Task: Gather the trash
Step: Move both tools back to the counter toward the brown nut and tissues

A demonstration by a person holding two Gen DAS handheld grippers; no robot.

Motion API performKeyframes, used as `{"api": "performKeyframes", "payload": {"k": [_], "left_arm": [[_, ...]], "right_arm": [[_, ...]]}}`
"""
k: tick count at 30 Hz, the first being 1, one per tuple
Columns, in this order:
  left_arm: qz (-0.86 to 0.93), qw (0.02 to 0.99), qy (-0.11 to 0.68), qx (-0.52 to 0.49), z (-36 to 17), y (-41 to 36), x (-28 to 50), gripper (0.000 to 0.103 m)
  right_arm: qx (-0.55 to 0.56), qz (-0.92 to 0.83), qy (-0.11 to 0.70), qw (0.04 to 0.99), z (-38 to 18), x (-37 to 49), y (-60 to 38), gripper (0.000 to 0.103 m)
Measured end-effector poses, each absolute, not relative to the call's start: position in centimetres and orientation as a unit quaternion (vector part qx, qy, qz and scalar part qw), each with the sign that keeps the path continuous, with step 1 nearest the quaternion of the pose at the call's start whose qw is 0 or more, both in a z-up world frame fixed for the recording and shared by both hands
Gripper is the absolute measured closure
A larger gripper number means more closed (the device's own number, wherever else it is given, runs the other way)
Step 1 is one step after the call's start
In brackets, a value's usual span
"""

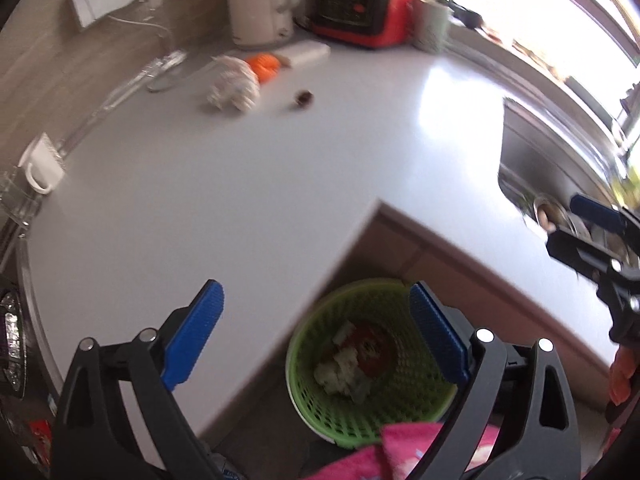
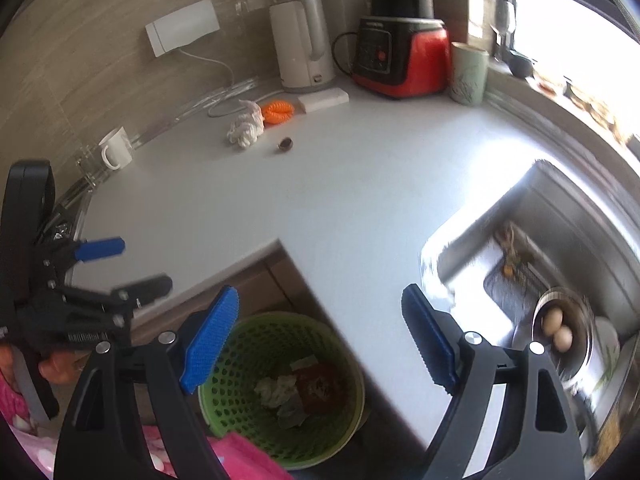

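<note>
L wrist: left gripper point(image 1: 316, 332) jaws wide, empty, above green mesh plastic bin point(image 1: 320, 412) on floor w/ scraps | crumpled white tissue point(image 1: 234, 86) + small brown scrap point(image 1: 304, 98) far across white surface point(image 1: 240, 184); blur, reach may overshoot | R wrist: right gripper point(image 2: 320, 340) jaws wide, empty; tissue near orange coil point(image 2: 277, 110), risk grabbing wrong item.

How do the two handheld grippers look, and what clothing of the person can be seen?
Both the left gripper and the right gripper have black linkage arms with round silver pivot pins and flat blue ribbed finger pads. No cables show. At the bottom edge appears pink fabric with pale dots.
</note>
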State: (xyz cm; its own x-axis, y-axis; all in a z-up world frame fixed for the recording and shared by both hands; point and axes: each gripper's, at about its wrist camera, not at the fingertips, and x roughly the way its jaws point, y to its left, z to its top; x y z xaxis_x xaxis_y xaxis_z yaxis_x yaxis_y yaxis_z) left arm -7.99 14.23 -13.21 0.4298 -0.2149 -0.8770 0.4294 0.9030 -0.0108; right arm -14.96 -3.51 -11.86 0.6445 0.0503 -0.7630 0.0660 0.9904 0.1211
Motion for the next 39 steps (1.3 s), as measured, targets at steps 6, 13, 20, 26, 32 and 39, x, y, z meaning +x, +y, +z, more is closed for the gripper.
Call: {"api": "performKeyframes", "payload": {"k": [6,13,20,26,32,39], "left_arm": [[-0.147,0.856,0.488,0.084,-12.0,14.3,-3.2,0.013],[-0.099,0.866,0.488,0.042,-12.0,14.1,3.0,0.013],[-0.061,0.866,0.496,0.013,-13.7,13.7,9.2,0.013],[-0.033,0.864,0.503,-0.003,-15.2,14.4,12.0,0.013],[-0.003,0.860,0.510,0.001,-16.9,14.9,13.5,0.013],[0.008,0.858,0.513,-0.006,-17.5,15.4,14.1,0.013]], "right_arm": [[0.040,0.035,0.417,0.907,-11.2,-9.6,-4.2,0.019],[0.000,0.093,0.424,0.901,-11.9,-2.1,-4.2,0.019],[-0.028,0.146,0.436,0.888,-13.9,5.2,-3.9,0.019],[-0.053,0.182,0.450,0.872,-17.0,11.3,-3.0,0.019],[-0.072,0.211,0.456,0.862,-19.5,14.8,-1.0,0.020],[-0.105,0.216,0.455,0.858,-20.9,15.8,0.4,0.031]]}}
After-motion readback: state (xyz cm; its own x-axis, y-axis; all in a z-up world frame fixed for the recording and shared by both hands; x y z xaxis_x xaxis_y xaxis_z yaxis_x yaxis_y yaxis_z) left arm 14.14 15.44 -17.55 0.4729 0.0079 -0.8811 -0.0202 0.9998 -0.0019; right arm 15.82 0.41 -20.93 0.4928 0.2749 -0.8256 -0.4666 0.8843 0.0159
